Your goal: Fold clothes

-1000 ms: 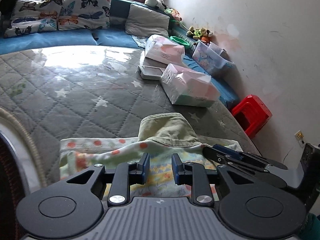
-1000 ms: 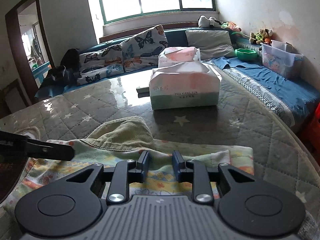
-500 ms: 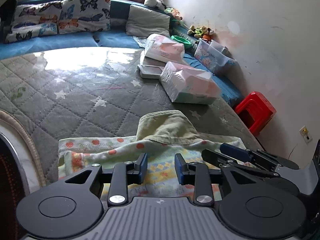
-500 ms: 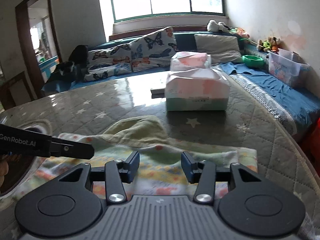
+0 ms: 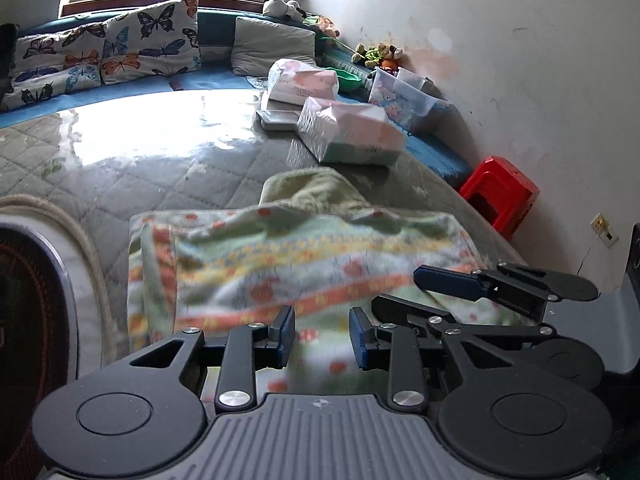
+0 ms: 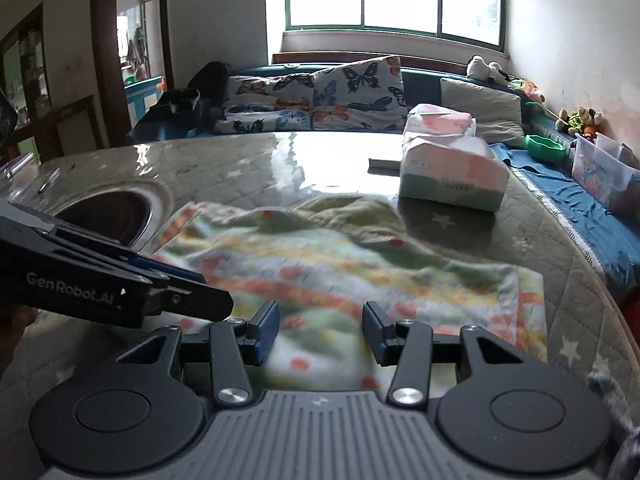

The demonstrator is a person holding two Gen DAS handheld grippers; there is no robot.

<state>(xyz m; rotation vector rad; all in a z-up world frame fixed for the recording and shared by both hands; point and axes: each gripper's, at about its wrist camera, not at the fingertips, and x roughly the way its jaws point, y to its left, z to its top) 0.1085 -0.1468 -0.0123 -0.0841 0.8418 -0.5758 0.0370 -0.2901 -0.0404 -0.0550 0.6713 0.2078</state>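
A folded patterned garment [image 5: 280,264], pale green with orange and yellow bands, lies on the grey quilted table; it also shows in the right wrist view [image 6: 340,264]. An olive green piece [image 5: 316,192] sticks out from under its far edge. My left gripper [image 5: 322,338] is open and empty, raised above the garment's near edge. My right gripper [image 6: 319,332] is open and empty, also above the near edge. The right gripper shows in the left wrist view [image 5: 460,296], and the left gripper in the right wrist view [image 6: 192,296].
Two tissue packs [image 5: 348,132] [image 5: 302,86] and a flat tray stand at the table's far right. A round recessed burner [image 6: 108,210] sits at the left. A red stool [image 5: 500,194] stands by the wall. A cushioned bench [image 6: 320,96] runs behind.
Both grippers have opened wider and lifted back from the garment, which lies folded on the table. Both views have tilted up.
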